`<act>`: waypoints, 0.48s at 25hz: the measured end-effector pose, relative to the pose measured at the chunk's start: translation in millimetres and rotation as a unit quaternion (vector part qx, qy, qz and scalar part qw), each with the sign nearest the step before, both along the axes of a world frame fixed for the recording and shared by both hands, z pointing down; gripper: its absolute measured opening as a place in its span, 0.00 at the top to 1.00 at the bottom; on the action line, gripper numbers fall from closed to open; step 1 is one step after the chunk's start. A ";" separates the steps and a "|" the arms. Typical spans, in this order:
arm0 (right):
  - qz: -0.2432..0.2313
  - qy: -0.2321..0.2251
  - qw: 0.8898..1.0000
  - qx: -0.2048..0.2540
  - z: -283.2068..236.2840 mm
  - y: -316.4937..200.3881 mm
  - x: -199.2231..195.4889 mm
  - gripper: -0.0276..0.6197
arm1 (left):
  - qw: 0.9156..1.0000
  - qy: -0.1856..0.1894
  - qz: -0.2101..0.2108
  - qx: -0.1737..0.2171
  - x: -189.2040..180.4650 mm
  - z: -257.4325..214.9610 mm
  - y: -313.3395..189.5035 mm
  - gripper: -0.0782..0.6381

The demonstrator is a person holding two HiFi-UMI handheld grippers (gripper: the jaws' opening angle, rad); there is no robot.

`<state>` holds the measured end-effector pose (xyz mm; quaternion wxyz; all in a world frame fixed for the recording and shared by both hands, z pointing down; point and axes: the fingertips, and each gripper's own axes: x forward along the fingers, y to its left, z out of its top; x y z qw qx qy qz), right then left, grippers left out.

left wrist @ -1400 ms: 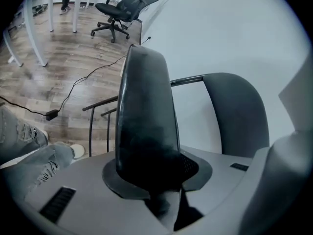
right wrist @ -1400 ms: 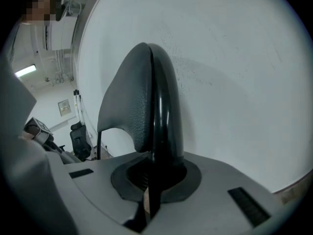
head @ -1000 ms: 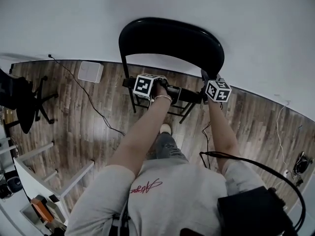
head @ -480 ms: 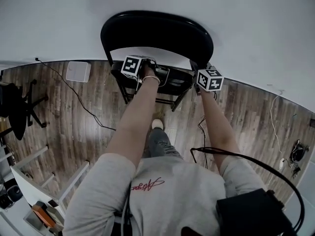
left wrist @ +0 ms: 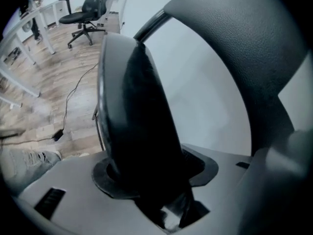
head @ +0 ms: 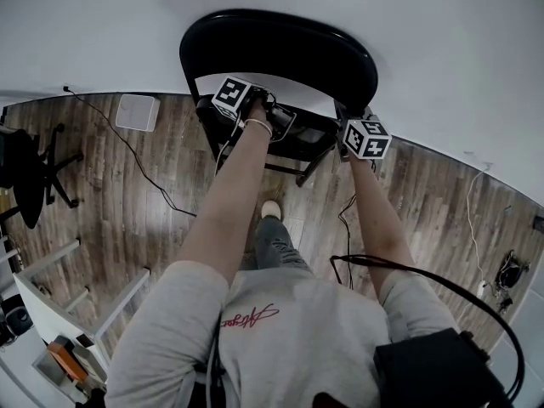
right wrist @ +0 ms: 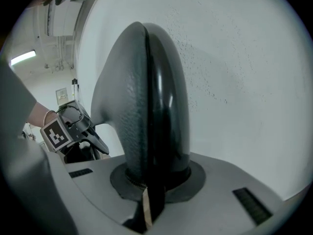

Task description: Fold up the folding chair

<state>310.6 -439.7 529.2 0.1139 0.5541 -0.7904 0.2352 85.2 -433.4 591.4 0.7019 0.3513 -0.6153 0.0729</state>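
Observation:
The black folding chair stands against the white wall, its backrest [head: 280,45] at the top of the head view and its seat [head: 293,136] below it. My left gripper [head: 223,113] is at the seat's left end. Its jaws are opening; in the left gripper view [left wrist: 195,82] only white wall shows between them. My right gripper [head: 353,147] is at the chair's right side, jaws pressed together [right wrist: 146,43] with nothing visible between them. The left gripper's marker cube [right wrist: 55,133] also shows in the right gripper view.
An office chair [head: 34,177] stands at the left. A white box [head: 136,111] and a cable [head: 127,151] lie on the wood floor. White table legs [head: 76,287] are at the lower left, more cables [head: 476,228] at the right. My shoe [head: 270,209] is under the chair.
My left gripper has moved to the left end of the seat and its jaws have spread apart. The right gripper has stayed at the chair's right side, still shut.

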 end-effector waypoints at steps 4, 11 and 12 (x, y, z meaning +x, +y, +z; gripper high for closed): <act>0.016 0.032 0.999 0.026 -8.8 0.7 4.7 0.66 | 0.991 0.049 0.122 0.004 6.5 -8.0 -1.1 0.49; 0.026 0.079 0.996 0.040 -26.0 41.0 24.7 0.63 | 0.960 0.082 0.259 0.066 -15.2 -51.4 10.2 0.46; 0.039 0.088 0.994 0.043 -30.6 54.5 31.9 0.63 | 0.955 0.079 0.276 0.080 -23.2 -58.3 17.2 0.46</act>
